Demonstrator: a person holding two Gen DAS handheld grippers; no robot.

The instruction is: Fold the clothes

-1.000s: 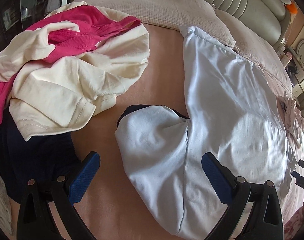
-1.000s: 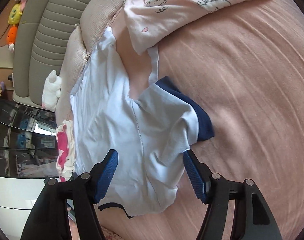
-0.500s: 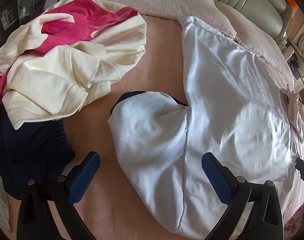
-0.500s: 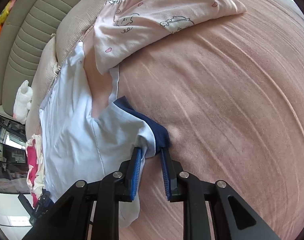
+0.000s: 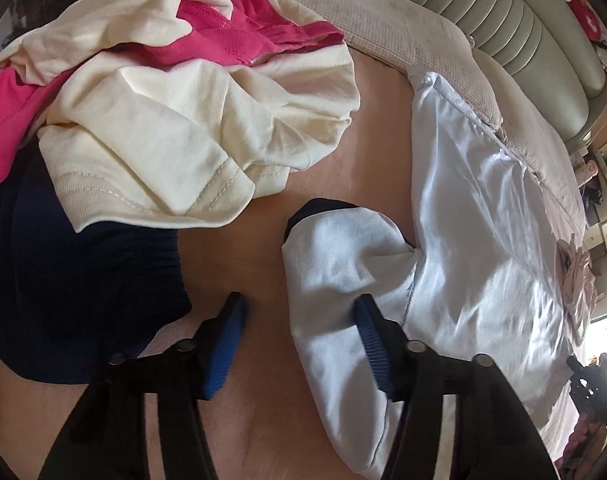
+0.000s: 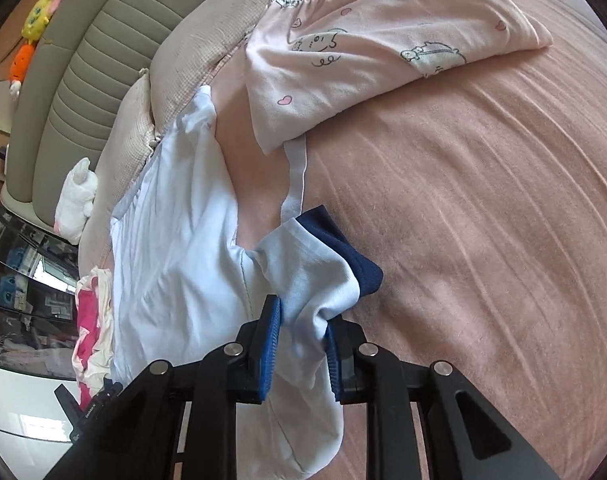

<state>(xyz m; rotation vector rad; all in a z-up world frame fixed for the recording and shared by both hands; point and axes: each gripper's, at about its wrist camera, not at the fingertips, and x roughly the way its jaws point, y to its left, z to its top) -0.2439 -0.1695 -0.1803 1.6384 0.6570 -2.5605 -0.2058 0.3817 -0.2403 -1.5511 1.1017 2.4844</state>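
A pale blue T-shirt (image 5: 483, 240) with navy cuffs lies spread on the pink bed sheet (image 6: 483, 240). In the left wrist view my left gripper (image 5: 299, 324) is closing over one sleeve (image 5: 343, 256). One of its fingers (image 5: 369, 332) rests on the sleeve, the other is on the sheet, and the sleeve's edge lies between them unpinched. In the right wrist view my right gripper (image 6: 301, 336) is still closing, with the other sleeve (image 6: 315, 276) bunched between its pads near the navy cuff (image 6: 359, 268). That sleeve is raised slightly off the sheet.
A heap of cream and pink clothes (image 5: 183, 120) and a navy garment (image 5: 83, 280) lie left of the shirt. A pink printed garment (image 6: 383, 48) lies beyond the held sleeve. Pillows (image 5: 383, 28), the padded headboard (image 5: 503, 20) and a white plush toy (image 6: 77, 200) line the far side.
The left jaws went from wide apart to narrow around the sleeve's edge. The right jaws closed on the other sleeve and drew it up a little.
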